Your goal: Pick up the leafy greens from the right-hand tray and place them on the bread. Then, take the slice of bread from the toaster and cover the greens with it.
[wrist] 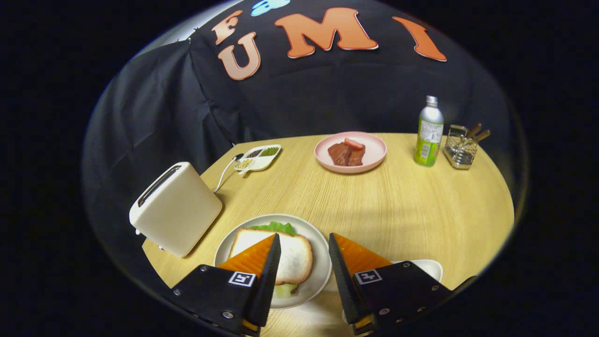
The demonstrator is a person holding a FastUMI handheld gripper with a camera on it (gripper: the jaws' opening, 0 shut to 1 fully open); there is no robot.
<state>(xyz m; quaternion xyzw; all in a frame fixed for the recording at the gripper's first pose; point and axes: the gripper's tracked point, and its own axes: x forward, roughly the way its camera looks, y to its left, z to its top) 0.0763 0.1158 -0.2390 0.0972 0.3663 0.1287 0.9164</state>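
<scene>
A slice of white bread (292, 255) lies on top of leafy greens (276, 228) on a round white plate (323, 252), and the green leaf edge peeks out behind and in front of the slice. My gripper (304, 248) hovers open over the plate's near right part with nothing between its fingers; the left finger overlaps the slice's left side. A cream toaster (174, 208) stands to the left of the plate, and I see no bread sticking out of its slot. A white tray (428, 267) shows partly behind the right finger.
At the back of the wooden table (398, 210) stand a pink plate with meat (351, 152), a green bottle (429, 133), a wire cutlery holder (462, 147) and a small divided dish of seeds (258, 157). The toaster's cord runs toward that dish.
</scene>
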